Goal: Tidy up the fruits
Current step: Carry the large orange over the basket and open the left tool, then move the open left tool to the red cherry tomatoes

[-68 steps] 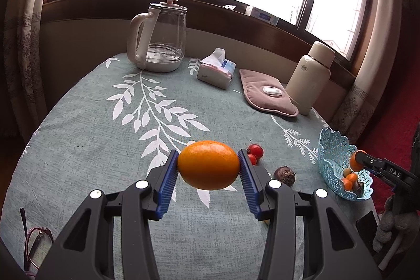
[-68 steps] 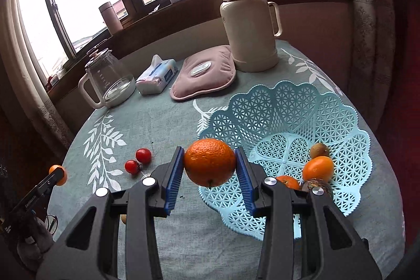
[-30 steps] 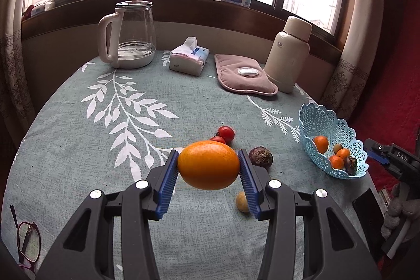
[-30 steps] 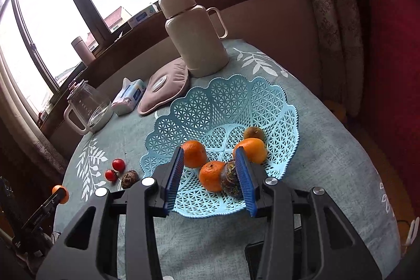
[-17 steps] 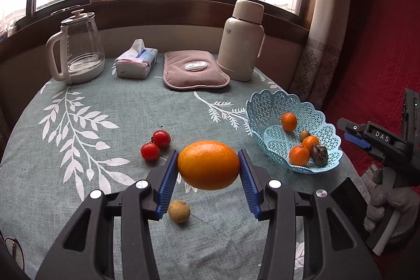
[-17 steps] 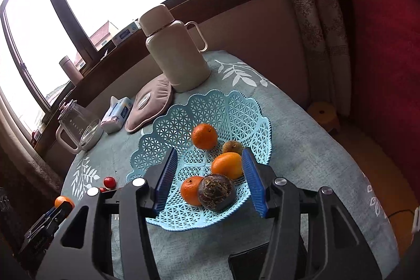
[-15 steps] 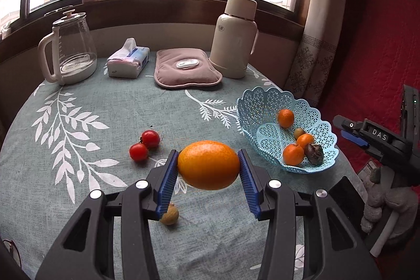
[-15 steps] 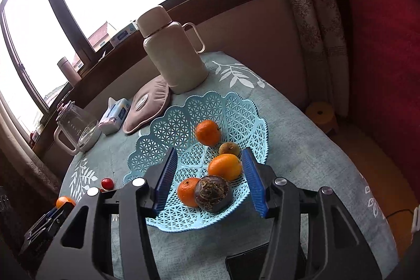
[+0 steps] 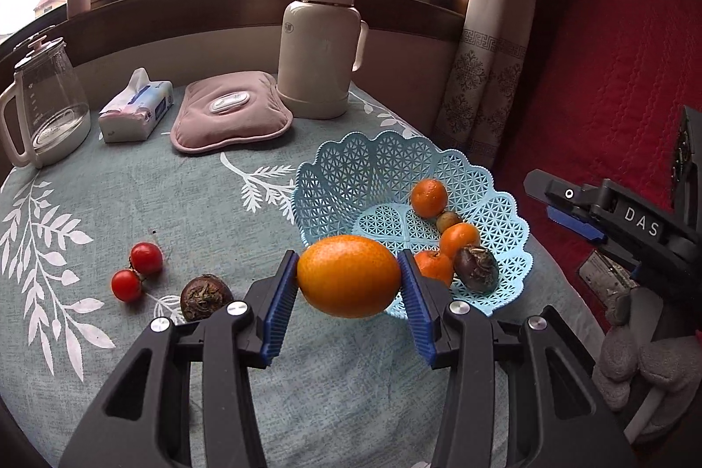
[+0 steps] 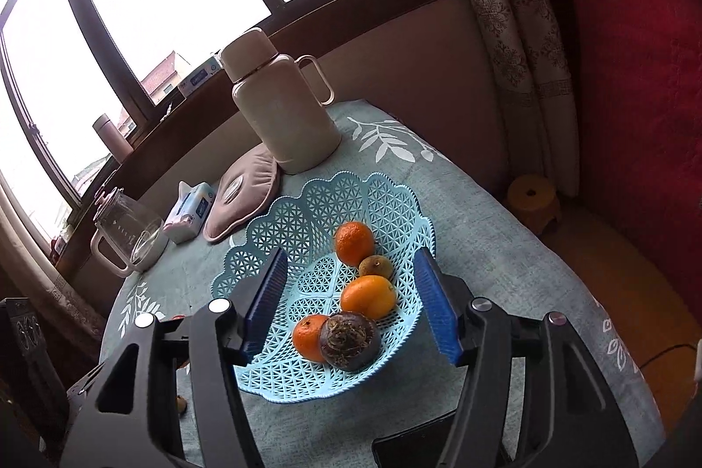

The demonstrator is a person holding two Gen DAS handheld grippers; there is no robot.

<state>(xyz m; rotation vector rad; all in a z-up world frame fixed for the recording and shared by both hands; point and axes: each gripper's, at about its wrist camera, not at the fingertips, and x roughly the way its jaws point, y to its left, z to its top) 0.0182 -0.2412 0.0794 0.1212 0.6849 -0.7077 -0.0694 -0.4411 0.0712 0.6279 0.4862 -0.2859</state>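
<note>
My left gripper [image 9: 349, 284] is shut on a large orange [image 9: 349, 276], held above the table just left of the light blue lattice basket [image 9: 346, 178]. The basket [image 10: 307, 222] holds several small oranges, a brownish kiwi [image 10: 375, 266] and a dark mangosteen [image 10: 349, 340]. My right gripper [image 10: 349, 303] hovers over the basket's near side; its jaws are opening and hold nothing. On the cloth left of the held orange lie two red tomatoes [image 9: 137, 277] and another mangosteen [image 9: 205, 296].
At the back of the table stand a cream thermos [image 9: 320, 42], a pink heat pad [image 9: 230, 110], a tissue pack [image 9: 136, 110] and a glass kettle [image 9: 44, 108]. A red quilted wall [image 9: 614, 51] and a curtain border the right side. A small yellow stool [image 10: 533, 200] sits on the floor.
My left gripper carried the large orange rightward toward the basket. My right gripper's jaws spread wider above the basket, having let go of the small orange that now lies in it.
</note>
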